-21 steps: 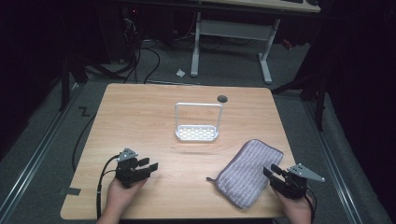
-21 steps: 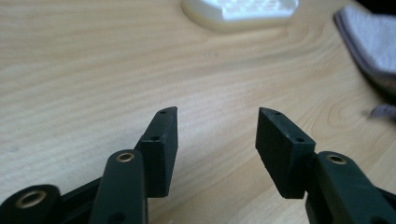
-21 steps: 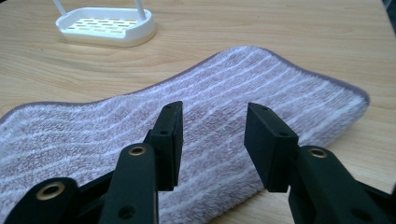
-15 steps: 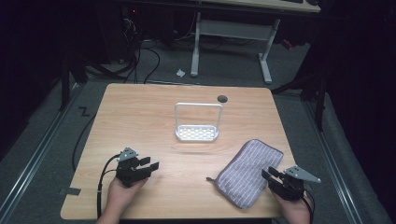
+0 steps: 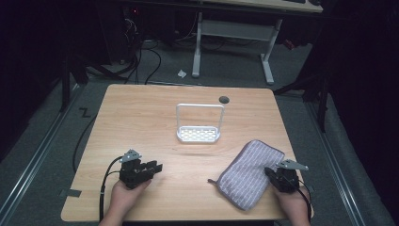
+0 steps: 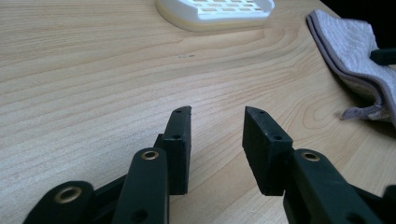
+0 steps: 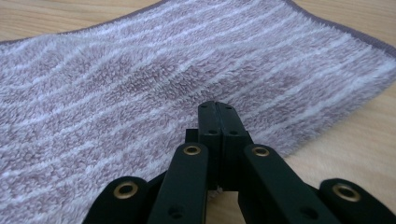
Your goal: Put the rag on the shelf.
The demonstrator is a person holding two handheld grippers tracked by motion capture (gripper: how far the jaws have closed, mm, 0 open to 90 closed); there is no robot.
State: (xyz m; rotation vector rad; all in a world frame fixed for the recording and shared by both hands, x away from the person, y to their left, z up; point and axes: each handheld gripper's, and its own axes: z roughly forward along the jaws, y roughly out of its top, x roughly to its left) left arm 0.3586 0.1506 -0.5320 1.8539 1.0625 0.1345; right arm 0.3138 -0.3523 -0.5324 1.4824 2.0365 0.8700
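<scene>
The table [image 5: 141, 117] is lying wide and bare ahead of both grippers, with open wood between them. A folded purple towel [image 5: 249, 172] with pale stripes and a darker hem is resting just ahead-left of the right gripper [image 5: 277, 176], near the table's front edge. The right gripper's jaws are pressing together at the towel's near edge; whether they are pinching fabric, I cannot tell. A white rack [image 5: 199, 133] is standing well beyond. The left gripper [image 6: 217, 126] is hovering half open, holding nothing
</scene>
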